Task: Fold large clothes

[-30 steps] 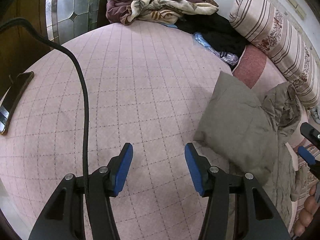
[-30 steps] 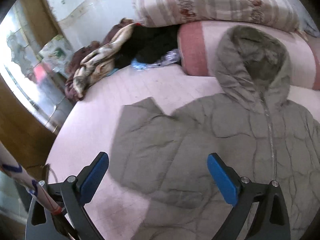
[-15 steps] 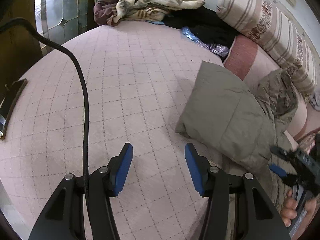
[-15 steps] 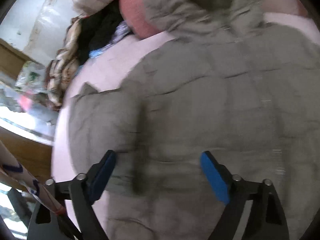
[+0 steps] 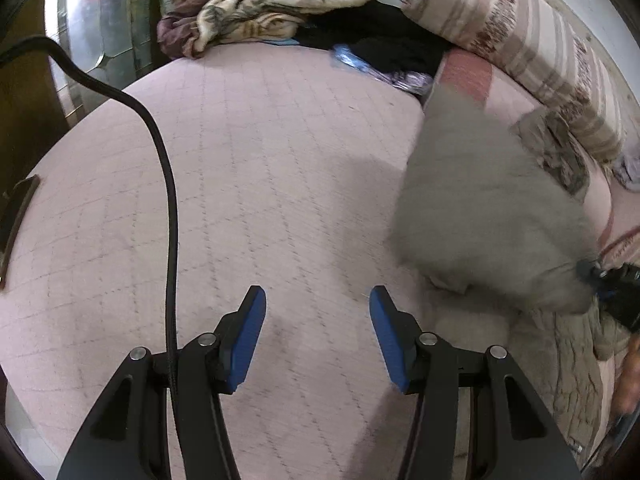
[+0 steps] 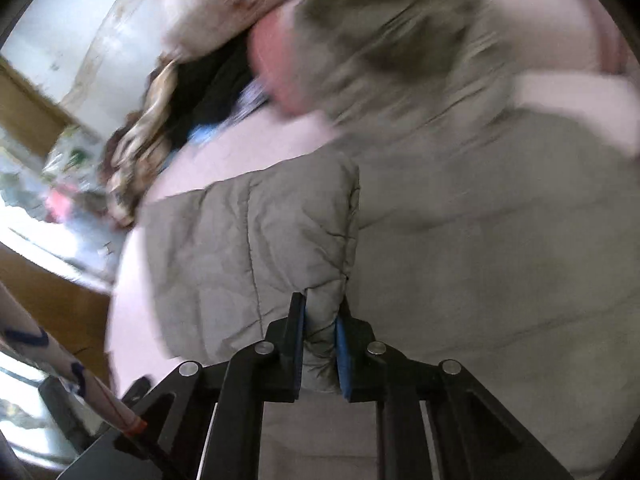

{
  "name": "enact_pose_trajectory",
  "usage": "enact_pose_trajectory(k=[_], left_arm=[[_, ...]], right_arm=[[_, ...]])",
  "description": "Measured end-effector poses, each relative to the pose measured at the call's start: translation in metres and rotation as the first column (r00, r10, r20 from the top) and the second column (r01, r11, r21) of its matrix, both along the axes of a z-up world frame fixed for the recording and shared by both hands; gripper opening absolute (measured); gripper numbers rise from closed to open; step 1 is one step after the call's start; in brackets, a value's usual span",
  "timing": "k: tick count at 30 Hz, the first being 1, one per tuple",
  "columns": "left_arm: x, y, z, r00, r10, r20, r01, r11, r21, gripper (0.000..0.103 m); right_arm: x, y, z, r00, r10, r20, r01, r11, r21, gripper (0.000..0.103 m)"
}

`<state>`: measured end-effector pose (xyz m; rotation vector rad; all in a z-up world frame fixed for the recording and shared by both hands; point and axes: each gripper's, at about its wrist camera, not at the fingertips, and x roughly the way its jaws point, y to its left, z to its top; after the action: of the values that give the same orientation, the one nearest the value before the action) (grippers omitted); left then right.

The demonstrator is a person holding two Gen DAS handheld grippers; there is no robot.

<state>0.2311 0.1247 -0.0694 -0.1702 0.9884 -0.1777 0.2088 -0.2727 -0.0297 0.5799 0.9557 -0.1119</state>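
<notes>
A grey-green hooded puffer jacket (image 6: 480, 232) lies on the pink quilted bed (image 5: 260, 160). My right gripper (image 6: 322, 332) is shut on the end of the jacket's left sleeve (image 6: 248, 240) and lifts it off the bed. In the left wrist view the raised sleeve (image 5: 480, 200) shows at the right, blurred, with the right gripper (image 5: 612, 284) at its lower edge. My left gripper (image 5: 316, 328) is open and empty over bare bed, left of the jacket.
A pile of blankets and dark clothes (image 5: 280, 16) lies at the far end of the bed. A striped bolster (image 5: 520, 44) and pink pillow (image 5: 468, 76) line the right side. A black cable (image 5: 168, 200) hangs by the left gripper. A dark phone-like object (image 5: 16, 216) lies at the left edge.
My right gripper went down onto the sleeve, shut on its end and lifted it. The left gripper stayed open and shifted slightly over the bed.
</notes>
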Motion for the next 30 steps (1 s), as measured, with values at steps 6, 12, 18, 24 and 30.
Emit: enact_pose_trajectory(k=[6,12,18,24,30], left_arm=[[-0.009,-0.038,-0.006,0.994,-0.108,-0.014,0.108,0.994,0.018,0.053],[-0.017,-0.075,-0.021,0.976,-0.213,-0.049,0.215,0.975,0.046,0.053],[-0.017,-0.094,-0.031,0.971,-0.234,-0.056,0.24,0.963,0.125,0.053],[-0.024,-0.093,-0.018,0.976,-0.219,-0.02,0.219,0.967,0.132,0.053],[-0.052,-0.106,0.007,0.973,-0.219,0.071,0.201,0.959,0.199,0.053]], right_arm=[[-0.024,-0.102,-0.002,0.96,-0.249,-0.126,0.199,0.928,-0.314,0.014],[-0.016,-0.144,-0.051,0.915,-0.318,-0.247,0.226,0.913,-0.339,0.014],[-0.004,-0.15,-0.088,0.893,-0.363,-0.268,0.27,0.906,-0.326,0.03],[-0.039,-0.174,-0.072,0.9,-0.39,-0.198,0.344,0.911,-0.229,0.062],[-0.141,-0.197,-0.035,0.936,-0.351,-0.033,0.345,0.931,-0.122,0.063]])
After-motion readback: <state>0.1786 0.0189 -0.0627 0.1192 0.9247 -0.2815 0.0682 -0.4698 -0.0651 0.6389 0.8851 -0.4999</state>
